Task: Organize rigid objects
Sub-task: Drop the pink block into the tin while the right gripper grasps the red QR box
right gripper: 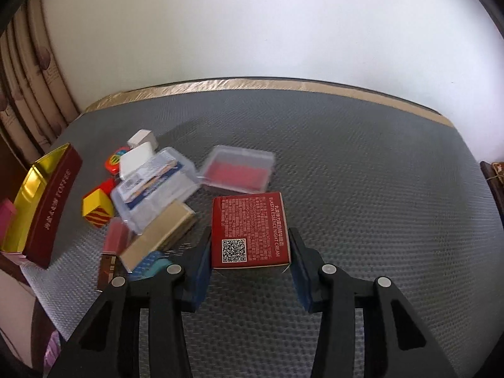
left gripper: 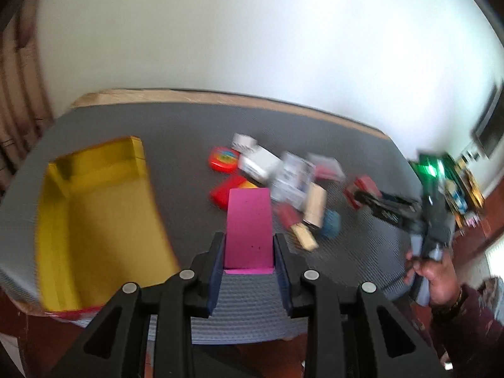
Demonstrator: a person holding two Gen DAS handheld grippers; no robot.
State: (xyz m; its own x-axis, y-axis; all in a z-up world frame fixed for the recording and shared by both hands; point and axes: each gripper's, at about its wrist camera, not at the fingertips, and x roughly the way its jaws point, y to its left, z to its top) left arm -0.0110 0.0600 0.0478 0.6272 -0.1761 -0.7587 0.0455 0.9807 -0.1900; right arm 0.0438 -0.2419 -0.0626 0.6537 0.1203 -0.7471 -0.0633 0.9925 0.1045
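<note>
Left wrist: left tongs clamp pink block; right tongs grip red box over grey mat.

Pink block lifted between pads; red cream box flat on mat.

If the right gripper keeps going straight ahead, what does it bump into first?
The red night cream box, already sitting between the right gripper's fingers. Past it, probably the clear plastic case, though depth is unclear.
</note>
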